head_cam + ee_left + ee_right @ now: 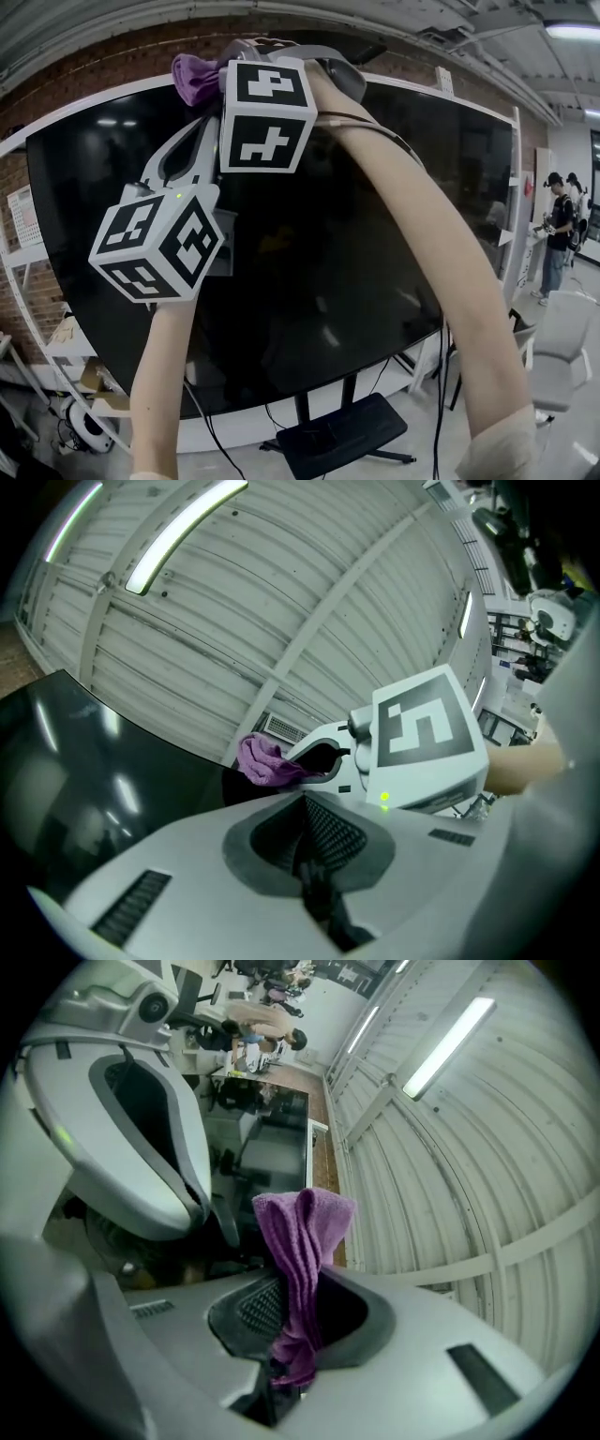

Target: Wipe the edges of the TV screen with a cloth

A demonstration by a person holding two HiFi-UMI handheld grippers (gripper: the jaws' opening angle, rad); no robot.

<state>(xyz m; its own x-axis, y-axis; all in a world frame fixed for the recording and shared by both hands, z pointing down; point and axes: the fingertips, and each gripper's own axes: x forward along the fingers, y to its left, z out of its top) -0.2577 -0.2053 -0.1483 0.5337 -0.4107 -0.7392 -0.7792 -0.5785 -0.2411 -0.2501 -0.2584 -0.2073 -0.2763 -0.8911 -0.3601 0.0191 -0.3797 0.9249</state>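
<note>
Head view: both your arms are up at the TV screen [328,234], and the purple cloth [195,77] sits right at its top edge [94,99], left of the middle. Whether the cloth is pressed on the white frame or only just off it, I can't say from here.

The right gripper [214,67] has the cloth. In the right gripper view, the right gripper [291,1321] has its jaws pinched on a folded bunch of cloth [300,1237], and the free end stands out past the tips. In the head view that free end points toward your left.

The left gripper [199,131] hangs just beneath the right one, in front of the glass. The left gripper view shows the left gripper [305,850] with jaws pressed together and nothing between them. Past its tips you can see the cloth [262,759] at the screen's upper border.

Here's what matters. The edge under the cloth runs side to side across your view, so the wipe has to travel along that line, not down the glass. The stretch to your right looks the longer one, and the top-left corner is the nearer. The right hand is the working hand. The left is empty and close, so I'd watch that the two grippers don't knock together as you slide.
</note>
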